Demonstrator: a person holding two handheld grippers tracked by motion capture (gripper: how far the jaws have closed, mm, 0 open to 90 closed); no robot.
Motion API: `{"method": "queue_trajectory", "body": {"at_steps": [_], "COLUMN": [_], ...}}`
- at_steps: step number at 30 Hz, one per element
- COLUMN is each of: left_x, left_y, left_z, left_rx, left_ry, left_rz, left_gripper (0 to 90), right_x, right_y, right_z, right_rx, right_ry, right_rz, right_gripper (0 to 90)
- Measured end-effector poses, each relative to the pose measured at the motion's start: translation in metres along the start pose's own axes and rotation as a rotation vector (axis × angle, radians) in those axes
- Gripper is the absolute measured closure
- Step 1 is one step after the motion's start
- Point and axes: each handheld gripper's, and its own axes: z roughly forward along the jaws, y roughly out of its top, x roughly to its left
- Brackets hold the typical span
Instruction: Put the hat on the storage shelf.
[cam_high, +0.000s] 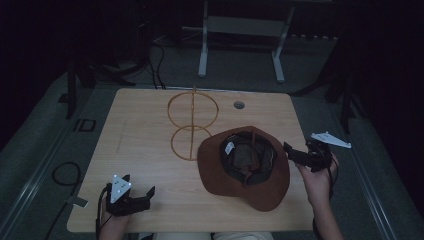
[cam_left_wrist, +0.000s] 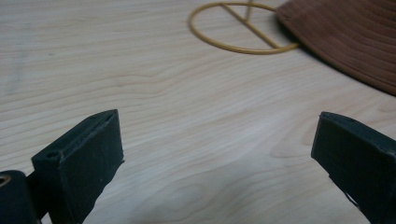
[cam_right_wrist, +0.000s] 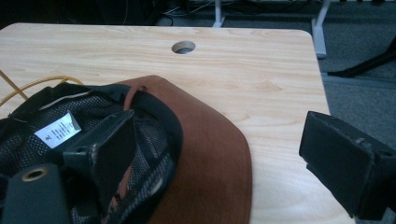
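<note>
A brown brimmed hat (cam_high: 260, 192) lies crown-down on the wooden table (cam_high: 140, 135), its dark mesh lining and a white label facing up. To its left stands a golden wire hat stand (cam_high: 193, 125), a base ring under an upright ring. My right gripper (cam_high: 295, 155) is open at the hat's right edge; in the right gripper view one jaw is over the lining and the other is outside the hat's brim (cam_right_wrist: 210, 158). My left gripper (cam_high: 139, 189) is open near the front left corner, over bare wood (cam_left_wrist: 205, 140), with the stand's base ring (cam_left_wrist: 243, 50) and the brim (cam_left_wrist: 345, 42) ahead.
A round cable hole (cam_high: 239, 105) sits in the table's far side. The table's right edge runs close to my right hand. Beyond the table stand white desk legs (cam_high: 202, 60) on grey carpet, and a black cable loop (cam_high: 65, 172) lies on the floor at left.
</note>
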Motion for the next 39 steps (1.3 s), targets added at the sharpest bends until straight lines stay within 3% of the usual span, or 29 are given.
{"method": "queue_trajectory", "body": {"at_steps": [5,9,15,23,26,31,35,39], "left_x": [-0.003,-0.004,-0.005,-0.006,-0.008,-0.009,-0.009,-0.009], "left_y": [0.0,0.0,0.0,0.001,0.002,0.002,0.002,0.001], "left_z": [0.002,0.002,0.002,0.001,0.001,0.002,0.002,0.002], "left_rx": [0.017,0.026,0.036,0.032,0.036,0.038,0.038,0.04], "left_ry": [-0.014,-0.006,0.007,0.014,0.012,0.008,0.011,0.015], "left_rz": [0.01,0.018,0.029,0.022,0.029,0.035,0.03,0.031], "left_gripper": [2.6,2.6,2.6,2.7,2.6,2.6,2.7,2.7], "right_x": [0.013,0.023,0.029,0.033,0.034,0.037,0.039,0.046], "right_y": [0.007,0.009,0.009,-0.001,-0.011,-0.024,-0.031,-0.033], "right_z": [0.021,0.036,0.054,0.082,0.095,0.106,0.113,0.118], "right_rx": [0.039,0.066,0.109,0.187,0.225,0.259,0.289,0.309], "right_ry": [0.054,0.06,0.068,0.019,-0.021,-0.069,-0.078,-0.122], "right_rz": [-0.047,-0.095,-0.103,-0.123,-0.136,-0.144,-0.142,-0.194], "right_gripper": [14.6,19.7,23.0,23.4,23.4,28.3,29.7,32.1]}}
